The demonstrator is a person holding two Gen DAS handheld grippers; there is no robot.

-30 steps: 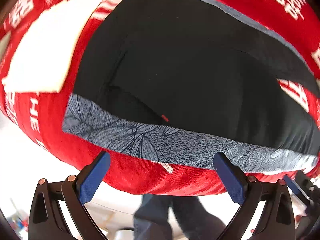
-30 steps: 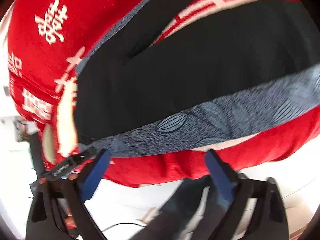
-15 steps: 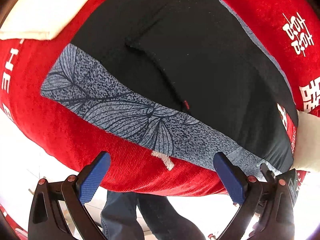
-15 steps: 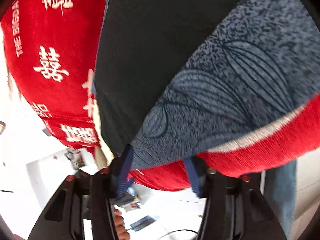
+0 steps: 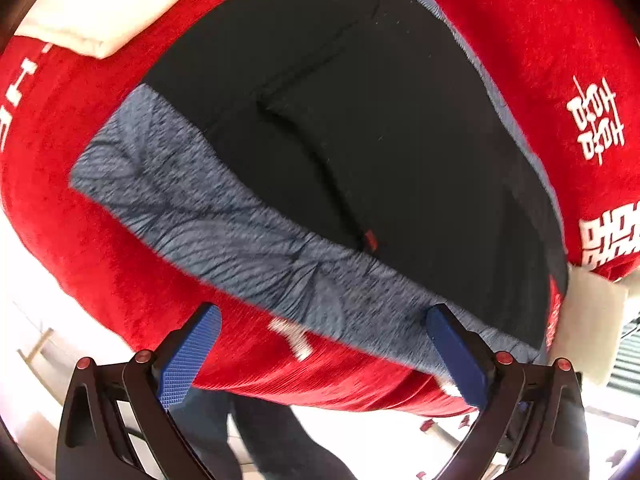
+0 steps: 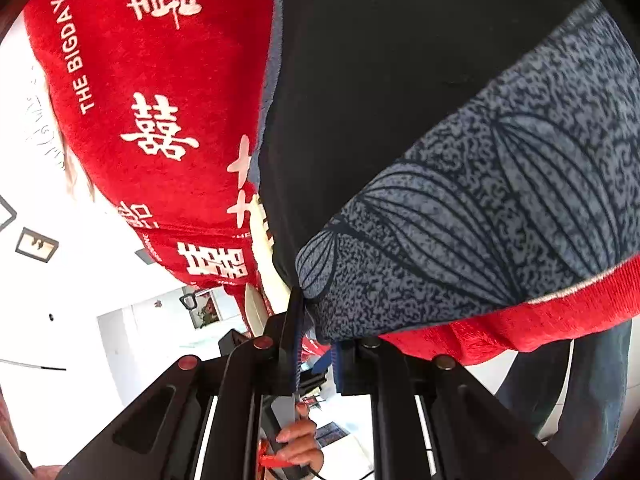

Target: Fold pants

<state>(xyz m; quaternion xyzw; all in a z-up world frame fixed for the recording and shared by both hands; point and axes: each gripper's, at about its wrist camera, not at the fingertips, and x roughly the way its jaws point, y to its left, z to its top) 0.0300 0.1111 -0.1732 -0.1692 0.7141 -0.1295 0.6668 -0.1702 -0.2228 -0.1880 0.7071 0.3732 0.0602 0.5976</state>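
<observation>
Across the red cloth (image 5: 100,240), a ribbed, plush cover printed with white characters, the pants (image 5: 360,140) are laid flat: smooth black fabric edged by a wide grey-blue band (image 5: 224,216) patterned with dark leaf veins and speckles. At seven o'clock and five o'clock of the left wrist view, the ridged blue pads (image 5: 188,356) of the left gripper (image 5: 320,356) are seen spread wide, released, with nothing pinched between them; they hang over the near edge of the band and the cloth, and contact cannot be judged. A cream pillow-like shape (image 5: 92,12) is seen at eleven o'clock. At six o'clock of the right wrist view, the right gripper (image 6: 316,344) has just been closing and is clenched on the corner of the patterned band (image 6: 480,216), whose fabric is gathered between the narrowed jaws. Below, a hand (image 6: 298,446) is seen on a handle.
</observation>
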